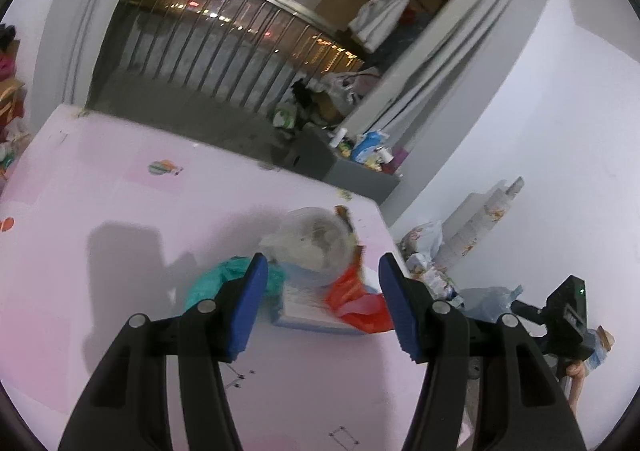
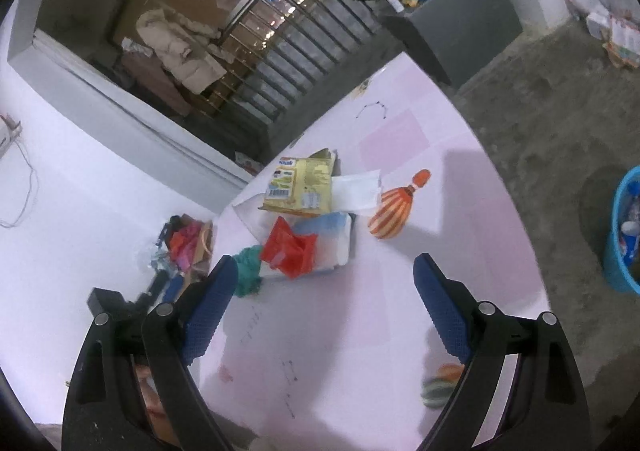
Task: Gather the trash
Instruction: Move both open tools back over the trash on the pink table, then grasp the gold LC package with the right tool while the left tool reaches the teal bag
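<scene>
Pink play mat (image 2: pixel 400 139) underfoot, dark balcony railing (image 1: pixel 224 47) beyond it, and a small heap of rubbish sits right in front of both tools. Left gripper (image 1: pixel 320 305) hangs over the mat with its blue pads spread and nothing between them; the heap lies at twelve o'clock just past its tips. Right gripper (image 2: pixel 324 305) is spread wider and also empty, with the heap at about eleven o'clock from it.

Red plastic bag (image 2: pixel 290 249) on top looks thin and crumpled: light, floppy and a bit slick, so a pinch on a bunched fold should serve better than a flat edge. Teal bag (image 2: pixel 248 269) beside it reads the same. Yellow snack wrapper (image 2: pixel 302 185) is crinkly foil and probably empty; its free corner is the handle. White paper (image 2: pixel 358 193) will tear if dragged. Pale blue-and-white pack (image 2: pixel 332 239) underneath seems soft and flat, awkward to grip while things lie on it. Clear domed container (image 1: pixel 316 241) looks rigid but crushable, and its rim would be the safest hold.

Blue bin (image 2: pixel 624 231) at three o'clock in the right view is cut off by the frame. Motion blur smears the dome's contents, so what is inside it cannot be told. How much of the pack is buried is unclear.
</scene>
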